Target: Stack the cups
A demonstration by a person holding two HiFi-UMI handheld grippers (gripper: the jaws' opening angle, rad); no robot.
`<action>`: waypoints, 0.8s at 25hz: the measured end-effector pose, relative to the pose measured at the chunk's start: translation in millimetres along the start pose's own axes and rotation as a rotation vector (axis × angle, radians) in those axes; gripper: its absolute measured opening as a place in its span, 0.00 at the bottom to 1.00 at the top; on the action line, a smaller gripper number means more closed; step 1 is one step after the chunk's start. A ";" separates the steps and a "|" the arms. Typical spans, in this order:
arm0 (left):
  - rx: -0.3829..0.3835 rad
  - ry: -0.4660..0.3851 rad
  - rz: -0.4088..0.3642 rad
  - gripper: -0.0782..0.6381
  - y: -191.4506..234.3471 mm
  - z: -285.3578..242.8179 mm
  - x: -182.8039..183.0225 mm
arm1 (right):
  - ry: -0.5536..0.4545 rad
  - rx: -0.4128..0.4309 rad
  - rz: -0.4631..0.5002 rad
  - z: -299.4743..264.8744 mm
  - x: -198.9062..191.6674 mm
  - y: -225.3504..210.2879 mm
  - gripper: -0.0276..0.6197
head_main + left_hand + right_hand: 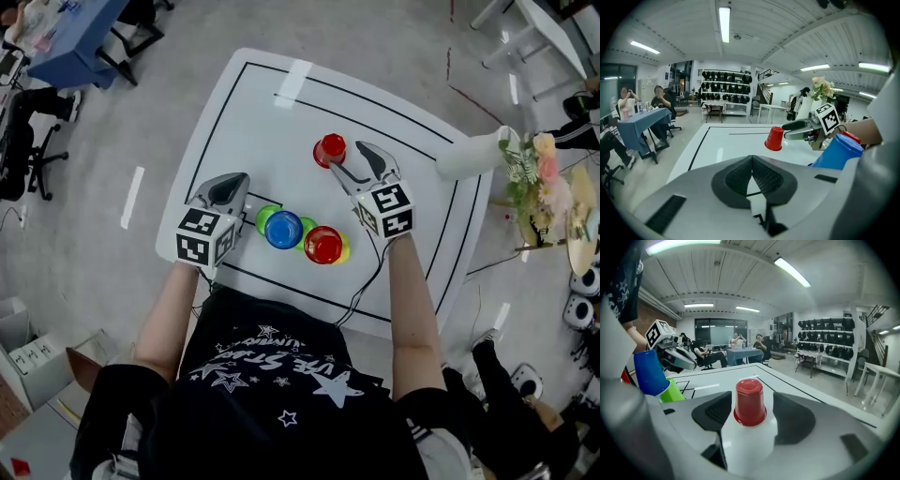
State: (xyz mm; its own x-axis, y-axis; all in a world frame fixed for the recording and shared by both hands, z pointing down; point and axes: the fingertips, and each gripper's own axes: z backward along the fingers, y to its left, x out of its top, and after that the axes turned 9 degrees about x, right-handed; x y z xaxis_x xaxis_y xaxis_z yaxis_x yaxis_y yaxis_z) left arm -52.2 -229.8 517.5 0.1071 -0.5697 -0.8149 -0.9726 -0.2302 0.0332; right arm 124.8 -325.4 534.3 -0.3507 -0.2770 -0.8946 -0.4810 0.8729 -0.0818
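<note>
Nearest me are my two forearms (412,300), reaching out over the white table (272,112). My left gripper (232,186) is closed, its pads (736,176) meeting at the tips with nothing between them. It sits just left of a cluster of cups on the near side of the table. That cluster is a blue cup (283,230) with a green cup (266,218) showing at its left and more green at its right. Touching that is a red cup (323,245) with a yellow cup (343,249) showing at its right rim. My right gripper (345,159) is farther out, jaws spread wide around the other red cup (329,150), which stands upside down on the table, apart from the cluster. In the right gripper view that cup stands between the pads with a gap on each side, so neither pad presses on it.
</note>
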 end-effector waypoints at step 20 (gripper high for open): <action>0.009 -0.006 0.030 0.13 12.7 11.7 -9.7 | 0.012 -0.007 0.077 -8.3 17.2 13.1 0.41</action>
State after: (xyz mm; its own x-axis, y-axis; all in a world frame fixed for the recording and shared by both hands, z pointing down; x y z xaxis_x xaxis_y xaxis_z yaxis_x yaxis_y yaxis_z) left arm -68.0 -218.0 519.1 0.0769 -0.5716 -0.8169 -0.9772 -0.2059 0.0521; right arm 105.9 -322.0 521.5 -0.3967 -0.2146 -0.8925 -0.4583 0.8887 -0.0101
